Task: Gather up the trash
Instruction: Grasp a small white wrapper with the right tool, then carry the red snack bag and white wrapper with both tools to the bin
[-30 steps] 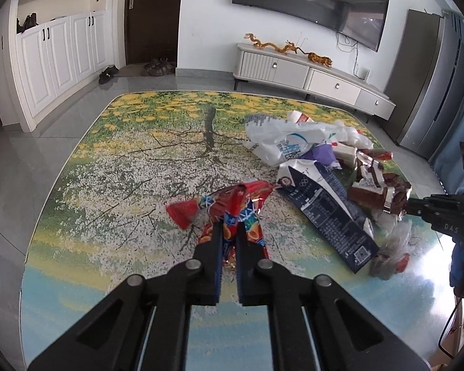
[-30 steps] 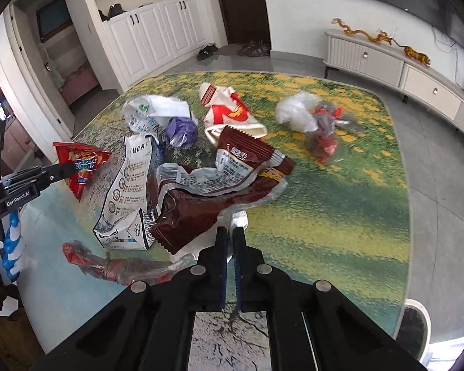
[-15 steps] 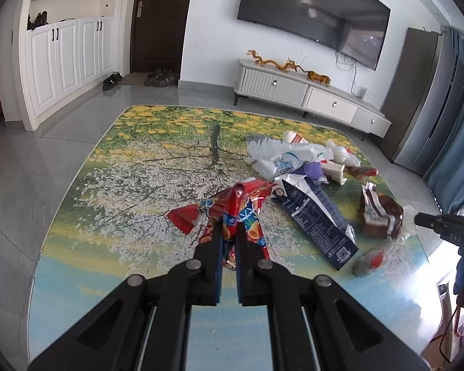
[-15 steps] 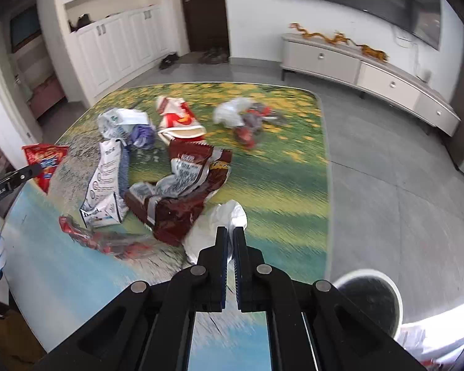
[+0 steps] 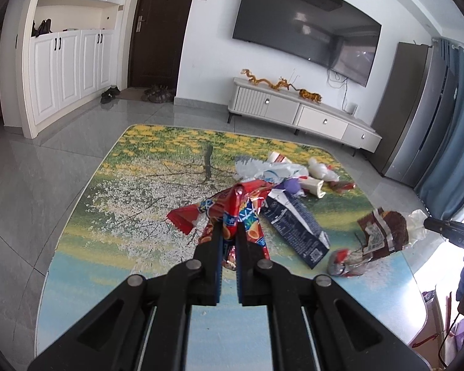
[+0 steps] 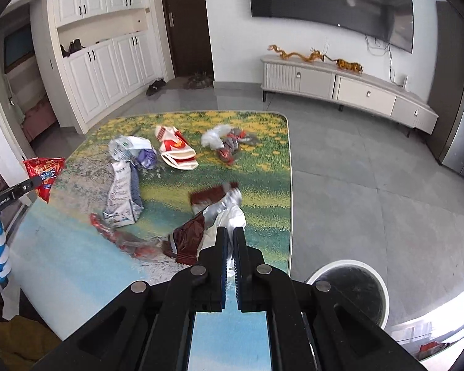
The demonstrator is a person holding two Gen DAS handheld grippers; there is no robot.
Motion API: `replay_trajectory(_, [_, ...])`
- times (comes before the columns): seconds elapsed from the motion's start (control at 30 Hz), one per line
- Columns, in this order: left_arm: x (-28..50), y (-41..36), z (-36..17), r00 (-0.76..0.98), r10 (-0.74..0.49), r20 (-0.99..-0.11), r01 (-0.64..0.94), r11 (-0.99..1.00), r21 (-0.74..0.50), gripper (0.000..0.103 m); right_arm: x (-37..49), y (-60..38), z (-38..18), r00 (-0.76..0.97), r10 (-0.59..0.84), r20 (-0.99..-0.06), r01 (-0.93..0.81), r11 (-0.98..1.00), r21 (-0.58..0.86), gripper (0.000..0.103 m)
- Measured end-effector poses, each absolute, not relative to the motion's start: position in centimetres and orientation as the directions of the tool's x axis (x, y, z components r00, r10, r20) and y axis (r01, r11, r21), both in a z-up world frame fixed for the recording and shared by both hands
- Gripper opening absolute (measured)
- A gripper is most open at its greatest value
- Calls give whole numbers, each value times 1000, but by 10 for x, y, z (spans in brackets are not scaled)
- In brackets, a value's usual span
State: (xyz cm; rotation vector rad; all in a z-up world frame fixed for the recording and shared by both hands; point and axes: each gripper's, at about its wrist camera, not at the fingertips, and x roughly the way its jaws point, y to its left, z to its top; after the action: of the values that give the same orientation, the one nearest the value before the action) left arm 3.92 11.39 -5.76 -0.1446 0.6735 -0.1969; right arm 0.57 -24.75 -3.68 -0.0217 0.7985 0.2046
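My left gripper [image 5: 228,232] is shut on a red snack wrapper [image 5: 232,210] and holds it above the table with the flower-print top [image 5: 145,185]. It also shows in the right wrist view [image 6: 45,171] at the far left. My right gripper [image 6: 229,235] is shut on a brown and silver wrapper bundled with white plastic [image 6: 213,219], lifted over the table's right part. That bundle shows in the left wrist view [image 5: 383,232] at the right. A round white-rimmed bin [image 6: 351,293] stands on the floor below right of the table.
On the table lie a dark blue carton [image 5: 297,225], a white plastic bag [image 5: 263,170], a red-and-white paper bag [image 6: 176,151], a crumpled clear and red wrapper [image 6: 123,238] and a plastic bundle [image 6: 225,140]. A TV cabinet [image 6: 346,86] stands by the wall.
Both grippers have risen with their wrappers. The right gripper has carried the brown wrapper bundle to the right, toward the table edge, and the bin has come more into view.
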Motion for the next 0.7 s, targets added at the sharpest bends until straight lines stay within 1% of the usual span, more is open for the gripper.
replay_trajectory(0.47, [9,116,-37,798,-243,-551,152,967,-206,6,-35,-223,4,744,223,-629,-255,966,41,4])
replay_trajectory(0.7, [4,115,-36,798,-241,-552,151,967,-204,6,-39,-217,4,744,240,-624,-277,960,39,4])
